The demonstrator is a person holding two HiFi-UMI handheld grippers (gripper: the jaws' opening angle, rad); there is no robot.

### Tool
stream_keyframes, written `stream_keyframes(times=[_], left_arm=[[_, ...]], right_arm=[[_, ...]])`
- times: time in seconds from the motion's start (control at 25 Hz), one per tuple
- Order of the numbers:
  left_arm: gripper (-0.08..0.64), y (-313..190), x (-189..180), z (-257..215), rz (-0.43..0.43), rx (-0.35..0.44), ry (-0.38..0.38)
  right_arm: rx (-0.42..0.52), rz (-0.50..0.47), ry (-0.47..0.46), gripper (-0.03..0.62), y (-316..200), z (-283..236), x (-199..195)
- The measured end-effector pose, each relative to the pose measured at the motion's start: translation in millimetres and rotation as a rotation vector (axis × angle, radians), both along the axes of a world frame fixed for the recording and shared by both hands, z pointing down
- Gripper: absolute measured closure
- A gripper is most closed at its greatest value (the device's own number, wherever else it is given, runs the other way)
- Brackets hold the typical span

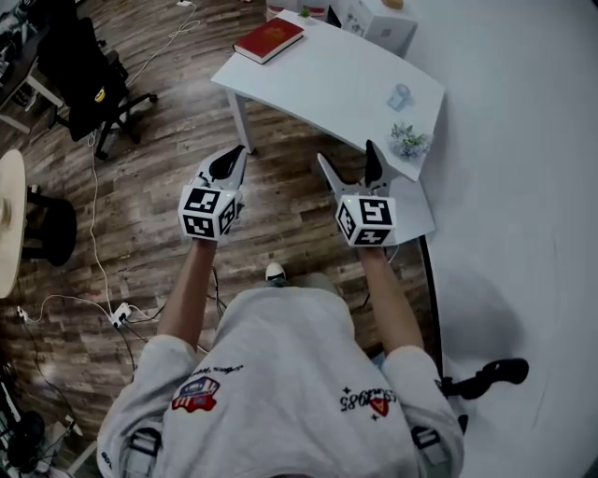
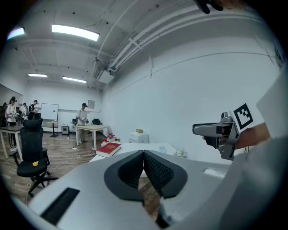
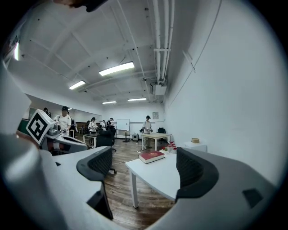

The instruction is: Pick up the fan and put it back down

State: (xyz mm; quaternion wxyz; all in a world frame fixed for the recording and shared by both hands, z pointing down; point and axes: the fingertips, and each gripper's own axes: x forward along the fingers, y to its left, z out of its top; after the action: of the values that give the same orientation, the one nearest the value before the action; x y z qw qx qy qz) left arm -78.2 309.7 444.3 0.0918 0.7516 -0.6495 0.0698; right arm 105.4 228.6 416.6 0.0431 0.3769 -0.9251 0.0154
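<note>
I can make out no fan in any view. My left gripper hangs over the wood floor in front of the white table, and its dark pads are pressed together with nothing between them. My right gripper hovers at the table's near edge, open and empty. In the right gripper view its two pads stand wide apart, framing the table and a red book. Each gripper also shows in the other's view, the right gripper and the left gripper.
On the table lie the red book, a small clear cup, a little plant and a white box. A black office chair stands at the left, with cables on the floor. A white wall runs along the right. People stand at far desks.
</note>
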Motion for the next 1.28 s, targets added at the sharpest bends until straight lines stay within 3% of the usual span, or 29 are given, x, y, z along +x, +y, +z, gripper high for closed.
stream_keyframes(times=[0.6,1.28], left_arm=[[0.555,-120.6,-33.5,23.8,0.066,-0.007,0.016],[0.555,-438.3,-7.7,15.8,0.269,-0.034,-0.030]], right_arm=[[-0.024,0.103,0.000,0.169,-114.1,27.1,-13.9],[-0.069,0.254,-0.024,0.176,-384.9,40.2,6.4]])
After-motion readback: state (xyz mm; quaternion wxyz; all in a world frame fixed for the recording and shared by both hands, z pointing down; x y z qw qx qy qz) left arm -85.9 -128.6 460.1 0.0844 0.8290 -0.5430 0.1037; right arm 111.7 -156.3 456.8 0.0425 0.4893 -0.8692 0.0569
